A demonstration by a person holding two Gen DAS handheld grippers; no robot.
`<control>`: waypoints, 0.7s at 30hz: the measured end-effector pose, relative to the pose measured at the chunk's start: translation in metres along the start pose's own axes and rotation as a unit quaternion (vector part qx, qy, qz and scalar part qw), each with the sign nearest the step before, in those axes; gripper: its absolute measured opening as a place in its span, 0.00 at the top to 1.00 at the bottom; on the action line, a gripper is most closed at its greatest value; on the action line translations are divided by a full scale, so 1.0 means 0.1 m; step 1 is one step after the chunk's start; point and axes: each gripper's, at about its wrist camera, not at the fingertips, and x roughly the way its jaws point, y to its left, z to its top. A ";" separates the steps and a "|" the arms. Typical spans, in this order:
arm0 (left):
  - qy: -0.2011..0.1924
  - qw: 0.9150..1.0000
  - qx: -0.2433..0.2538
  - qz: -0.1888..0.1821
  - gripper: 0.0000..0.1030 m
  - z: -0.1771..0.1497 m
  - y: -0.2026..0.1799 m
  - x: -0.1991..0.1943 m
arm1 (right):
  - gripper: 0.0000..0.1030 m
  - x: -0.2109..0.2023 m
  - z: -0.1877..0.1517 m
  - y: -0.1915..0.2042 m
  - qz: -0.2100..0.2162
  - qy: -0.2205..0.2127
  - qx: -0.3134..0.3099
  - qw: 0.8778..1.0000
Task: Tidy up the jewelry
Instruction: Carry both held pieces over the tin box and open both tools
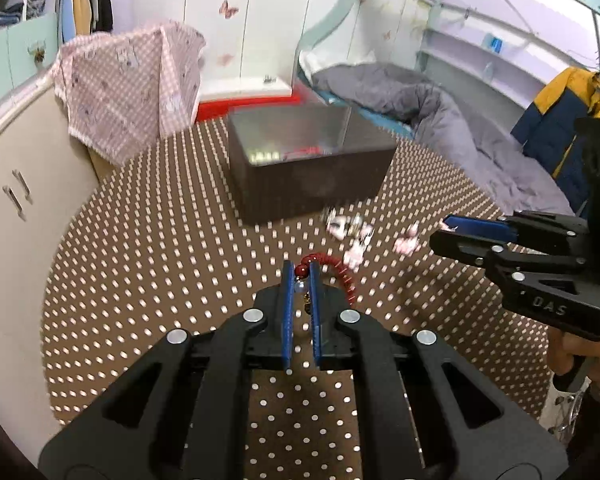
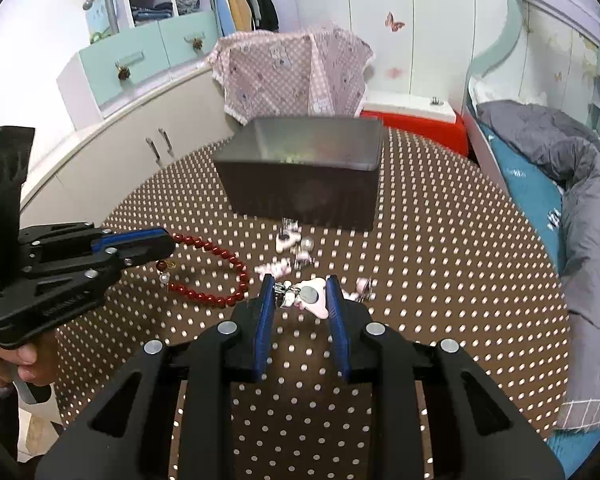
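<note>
A red bead bracelet (image 1: pixel 342 276) lies on the brown polka-dot table (image 1: pixel 140 260), and my left gripper (image 1: pixel 301 276) is shut on its clasp end. In the right wrist view the same bracelet (image 2: pixel 220 252) loops out from the left gripper (image 2: pixel 168 246). My right gripper (image 2: pixel 299 286) is shut on a pink and white clip (image 2: pixel 310 296), held a little above the table (image 2: pixel 440 260). From the left wrist view the right gripper (image 1: pixel 444 232) comes in from the right. Several small pink pieces (image 2: pixel 288 240) lie loose in front of the dark open box (image 2: pixel 300 196).
The dark box (image 1: pixel 300 176) stands at the far middle of the round table. A pink checked cloth (image 1: pixel 132 88) hangs behind it on the left. A bed with a grey quilt (image 1: pixel 440 120) runs along the right, and a beige cabinet (image 1: pixel 20 200) along the left.
</note>
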 end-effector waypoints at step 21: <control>-0.158 0.987 0.010 -0.003 0.93 1.18 -0.01 -0.89 | 0.77 -0.70 1.31 0.00 0.022 -0.132 -0.047 0.990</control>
